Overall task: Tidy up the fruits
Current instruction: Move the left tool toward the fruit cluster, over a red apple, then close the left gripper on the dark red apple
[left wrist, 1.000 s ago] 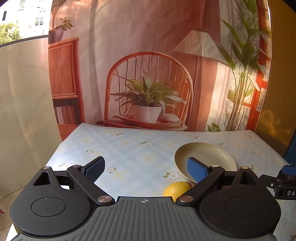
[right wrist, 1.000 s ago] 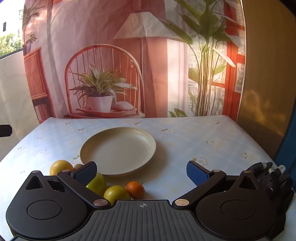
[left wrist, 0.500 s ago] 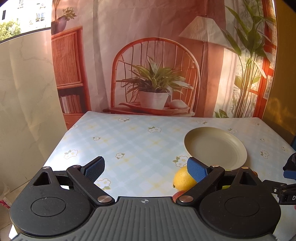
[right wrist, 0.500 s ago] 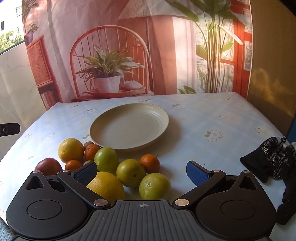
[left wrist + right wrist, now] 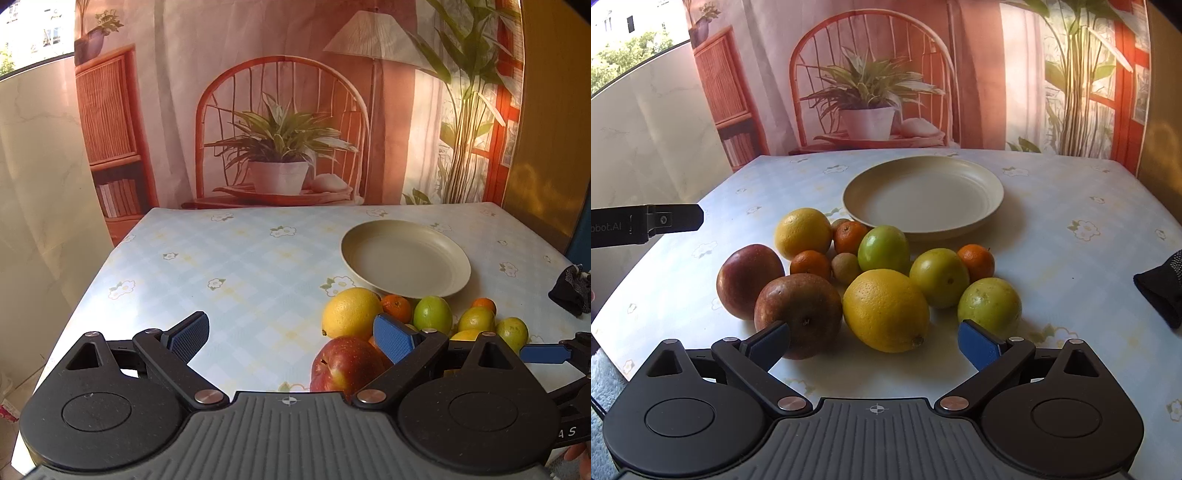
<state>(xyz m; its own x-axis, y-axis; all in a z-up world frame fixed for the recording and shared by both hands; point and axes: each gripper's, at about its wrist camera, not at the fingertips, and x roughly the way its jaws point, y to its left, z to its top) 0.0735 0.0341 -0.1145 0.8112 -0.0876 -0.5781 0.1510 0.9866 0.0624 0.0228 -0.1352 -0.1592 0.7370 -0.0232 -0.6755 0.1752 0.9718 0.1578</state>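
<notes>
My right tongs hang low over the near edge of the fruit pile, jaws wide but starting to close, with nothing pressed between the pads yet. Right ahead of them sits the big lemon, resting on the tablecloth among the other fruit. Its long axis runs at a slant — the nubbed tip points toward me and to the right, the blunt end away to the left. Touching its left side is a dark red apple, with a second apple behind that one.

My left tongs are spread open and empty, off to the left of the pile over bare cloth, with that apple just beside the right pad.

I judge this to be the very start: reaching for the first fruit, nothing sorted yet. The next move, as I see it, calls for bringing the right pads down either side of the lemon, across its short width rather than end to end, without knocking the apple.

Further back lie three green fruits, small mandarins, and a second yellow citrus. Beyond them all the cream plate stands empty — likely where the fruit is meant to go. A dark glove lies at the far right.
</notes>
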